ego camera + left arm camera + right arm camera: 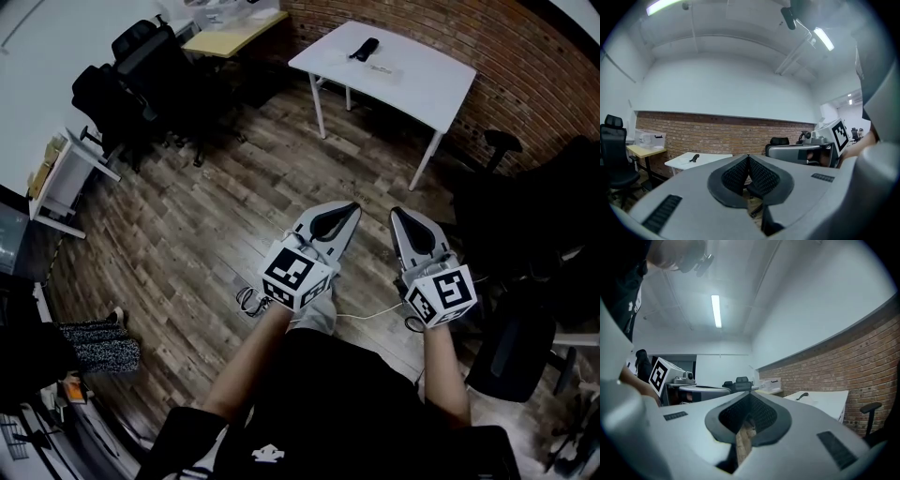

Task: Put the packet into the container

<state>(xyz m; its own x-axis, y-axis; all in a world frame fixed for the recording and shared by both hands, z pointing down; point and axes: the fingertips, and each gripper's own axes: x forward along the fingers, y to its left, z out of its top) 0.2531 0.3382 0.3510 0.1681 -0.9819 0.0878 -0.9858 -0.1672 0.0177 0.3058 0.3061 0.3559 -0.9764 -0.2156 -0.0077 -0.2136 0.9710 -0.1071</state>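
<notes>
A white table (pixel 422 84) stands by the brick wall, well ahead of me. On it lie a dark object (pixel 364 49) and a pale flat item (pixel 382 68) that may be the packet. A clear plastic box (pixel 649 139) sits on a wooden desk further left. Both grippers are held side by side over the wooden floor, far from the table. My left gripper (pixel 349 208) is shut with nothing between its pads, and so is my right gripper (pixel 401 214). The left gripper view shows the table (pixel 708 159) ahead and the right gripper's marker cube to the right.
Black office chairs (pixel 141 56) crowd the upper left beside the wooden desk (pixel 234 33). More dark chairs (pixel 525 234) stand at the right, near my right hand. A white side table (pixel 66 173) is at the left. Wooden floor (pixel 216 206) lies between me and the white table.
</notes>
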